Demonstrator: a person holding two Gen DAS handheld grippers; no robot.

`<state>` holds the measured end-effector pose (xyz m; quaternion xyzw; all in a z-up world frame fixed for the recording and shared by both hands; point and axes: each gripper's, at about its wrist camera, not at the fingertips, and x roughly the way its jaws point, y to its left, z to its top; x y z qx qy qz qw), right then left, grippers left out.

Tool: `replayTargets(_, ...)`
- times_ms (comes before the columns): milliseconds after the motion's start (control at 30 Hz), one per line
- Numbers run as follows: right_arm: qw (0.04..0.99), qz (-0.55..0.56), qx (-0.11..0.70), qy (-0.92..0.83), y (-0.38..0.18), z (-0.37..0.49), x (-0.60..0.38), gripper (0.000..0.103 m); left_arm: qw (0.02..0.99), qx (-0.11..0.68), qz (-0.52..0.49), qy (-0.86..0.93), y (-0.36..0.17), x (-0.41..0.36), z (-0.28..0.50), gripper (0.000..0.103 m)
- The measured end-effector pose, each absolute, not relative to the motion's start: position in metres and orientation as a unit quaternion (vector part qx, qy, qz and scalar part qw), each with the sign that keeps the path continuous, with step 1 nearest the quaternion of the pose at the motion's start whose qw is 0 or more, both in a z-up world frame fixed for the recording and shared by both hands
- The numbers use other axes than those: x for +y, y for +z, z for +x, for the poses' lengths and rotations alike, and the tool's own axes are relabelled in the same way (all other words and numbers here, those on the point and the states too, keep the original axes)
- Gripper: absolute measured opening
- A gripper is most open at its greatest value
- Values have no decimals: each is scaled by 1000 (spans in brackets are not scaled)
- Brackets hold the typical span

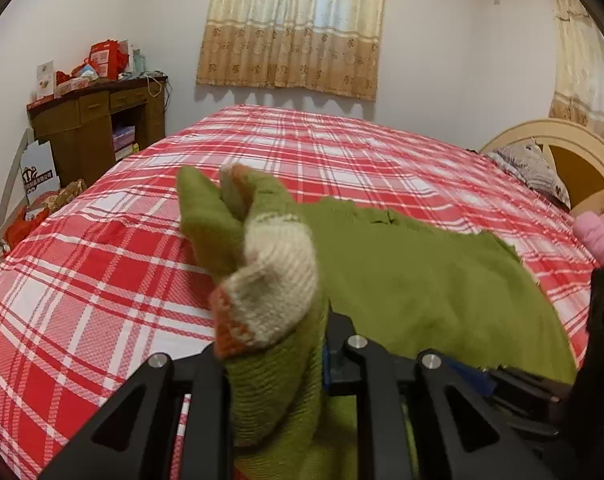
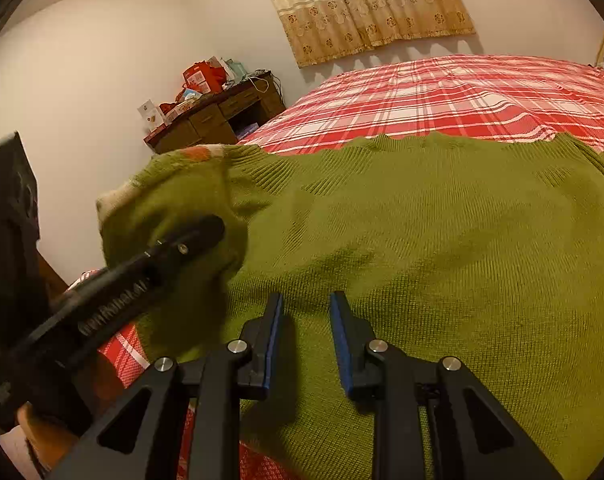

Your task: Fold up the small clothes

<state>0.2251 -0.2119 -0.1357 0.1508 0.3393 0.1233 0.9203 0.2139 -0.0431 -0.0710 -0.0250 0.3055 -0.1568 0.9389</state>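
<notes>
While the left gripper (image 1: 277,364) pinches the sweater's sleeve (image 1: 269,280) up off the bed (image 1: 101,280), the right gripper (image 2: 306,320) sits open over the green sweater (image 2: 422,240).

Only the left view shows the cream and orange cuff bunched up; the right view shows the knit body spread flat on the plaid sheet.

Ahead of the left gripper, a bed (image 1: 342,148) in a red-and-white plaid sheet fills the room up to a plain white wall (image 1: 101,20). A beige patterned curtain (image 1: 293,28) hangs on that wall, daylight glowing through it. Ahead and to the left stands a dark wooden desk (image 1: 97,124) piled with red boxes (image 1: 105,58). Far to the right are a pale curved headboard (image 1: 558,140) and a grey patterned pillow (image 1: 530,168).
</notes>
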Motion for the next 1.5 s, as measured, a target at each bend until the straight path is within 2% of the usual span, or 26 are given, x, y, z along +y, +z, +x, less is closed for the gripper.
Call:
replayTargets(233, 906, 162, 369, 134, -129, 237, -218, 26, 935, 308, -59, -166, -69, -34, 213, 19)
replayTargets(367, 912, 139, 352, 159, -86, 257, -212, 26, 934, 308, -80, -160, -70, -27, 210, 19)
replayTargets(400, 911, 138, 351, 169, -77, 264, -208, 31, 934, 308, -86, -158, -71, -26, 209, 19)
replayTargets(433, 907, 138, 353, 187, -67, 273, -204, 44, 934, 307, -89, -157, -71, -26, 208, 19)
replayTargets(500, 895, 130, 364, 224, -54, 297, -190, 58, 935, 304, -93, -159, -72, -26, 205, 19)
replayTargets(667, 870, 56, 406, 274, -50, 348, -147, 58, 935, 299, -92, -164, -72, -26, 203, 19)
replayTargets(967, 829, -51, 460, 313, -89, 393, -96, 58, 936, 296, -91, -168, -73, -28, 200, 19)
replayTargets(1000, 828, -62, 461, 312, -92, 394, -94, 53, 935, 297, -94, -168, -73, -28, 201, 19)
replayTargets(1033, 828, -75, 463, 307, -95, 396, -91, 40, 935, 299, -95, -168, -74, -27, 200, 19)
replayTargets(1133, 830, -92, 469, 288, -104, 397, -92, 24, 932, 304, -98, -170, -76, -27, 201, 19)
replayTargets(1233, 845, -65, 459, 266, -99, 394, -105, 18, 932, 303, -94, -173, -73, -30, 203, 19)
replayTargets(1500, 875, 78, 414, 239, -71, 364, -186, 16, 935, 285, -44, -205, -56, -55, 185, 18)
